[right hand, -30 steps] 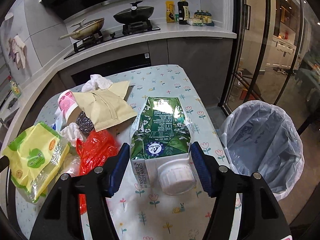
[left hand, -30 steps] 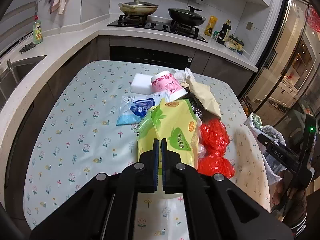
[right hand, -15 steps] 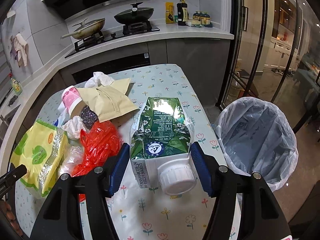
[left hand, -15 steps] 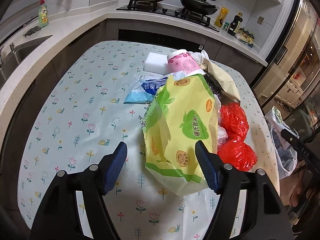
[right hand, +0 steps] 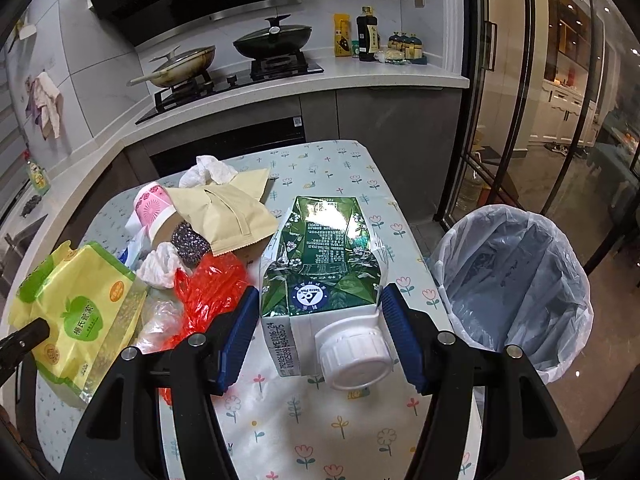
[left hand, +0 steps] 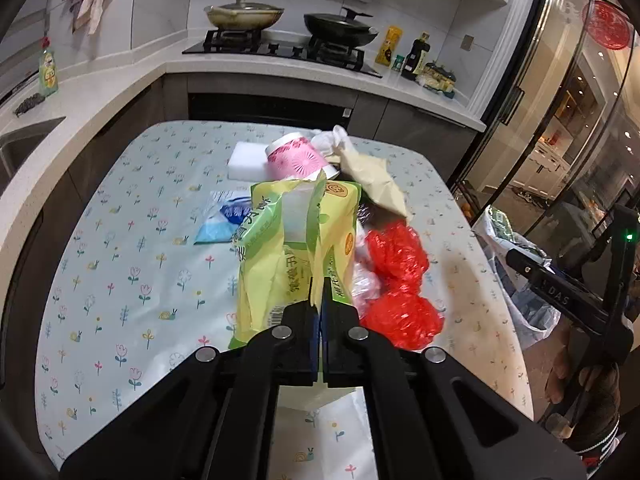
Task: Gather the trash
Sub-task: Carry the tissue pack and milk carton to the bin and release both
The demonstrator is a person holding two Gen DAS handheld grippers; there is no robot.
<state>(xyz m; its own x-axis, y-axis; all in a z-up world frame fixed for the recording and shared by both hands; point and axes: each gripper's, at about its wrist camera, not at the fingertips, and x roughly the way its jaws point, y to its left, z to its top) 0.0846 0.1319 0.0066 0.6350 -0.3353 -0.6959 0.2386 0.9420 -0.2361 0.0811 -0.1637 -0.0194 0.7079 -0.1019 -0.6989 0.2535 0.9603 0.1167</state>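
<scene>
My left gripper is shut on the yellow-green snack bag and holds its near edge pinched and lifted above the table; the bag also shows in the right wrist view. My right gripper is shut on a green milk carton with a white cap, held above the table's right side. A bin lined with a clear bag stands on the floor to the right of the table. Red plastic bags, a pink paper cup and a tan paper pouch lie in the trash pile.
The flowered tablecloth covers the table. A white sponge, a blue wrapper, crumpled tissues and a dark scourer lie in the pile. Behind are the counter and stove with two pans. A sink is at left.
My left gripper opened around the yellow-green bag, then shut on it and lifted its edge. My right gripper kept hold of the carton and stayed nearly still.
</scene>
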